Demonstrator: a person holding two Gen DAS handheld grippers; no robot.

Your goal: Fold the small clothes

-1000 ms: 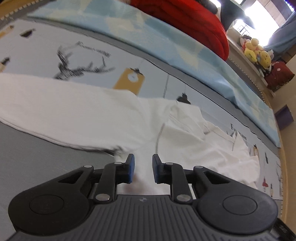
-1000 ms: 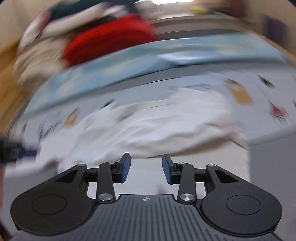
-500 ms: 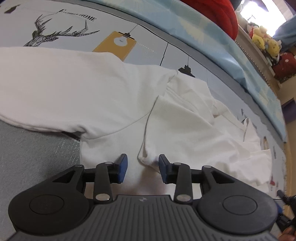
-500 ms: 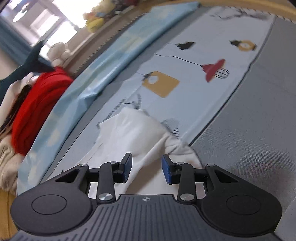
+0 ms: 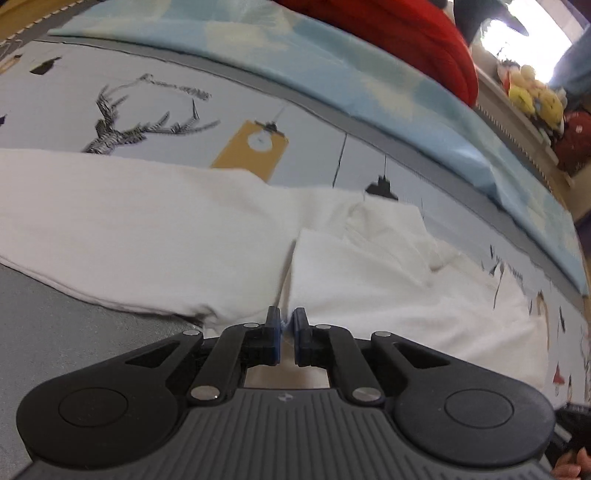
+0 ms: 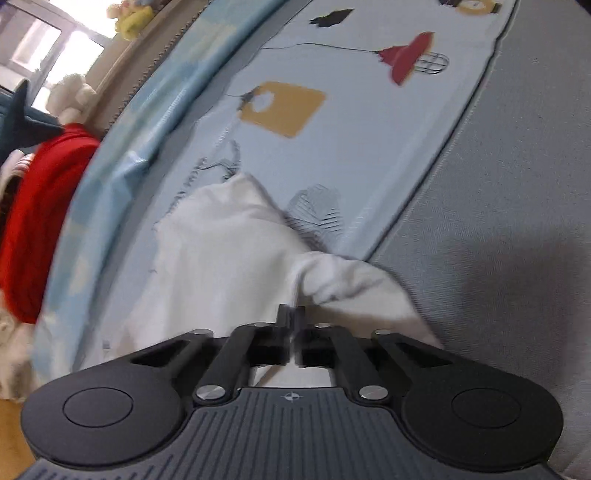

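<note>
A white garment [image 5: 147, 229] lies spread across the patterned bed sheet, with rumpled folds at its middle and right. My left gripper [image 5: 286, 322] is shut on the garment's near edge where two layers meet. In the right wrist view the same white garment [image 6: 221, 266] bunches up in front of my right gripper [image 6: 294, 314], which is shut on its near edge. The pinched cloth itself is mostly hidden between the blue pads.
The sheet [image 5: 110, 92] has deer, lamp and tag prints. A light blue blanket [image 5: 332, 74] and a red cloth pile [image 5: 406, 33] lie behind it. Stuffed toys [image 5: 535, 96] sit at the far right. Grey mattress fabric [image 6: 498, 240] lies right of the sheet.
Both grippers were open half a second ago and have closed on the white garment's edge. The right gripper swung from a blurred sweep to the garment's end.
</note>
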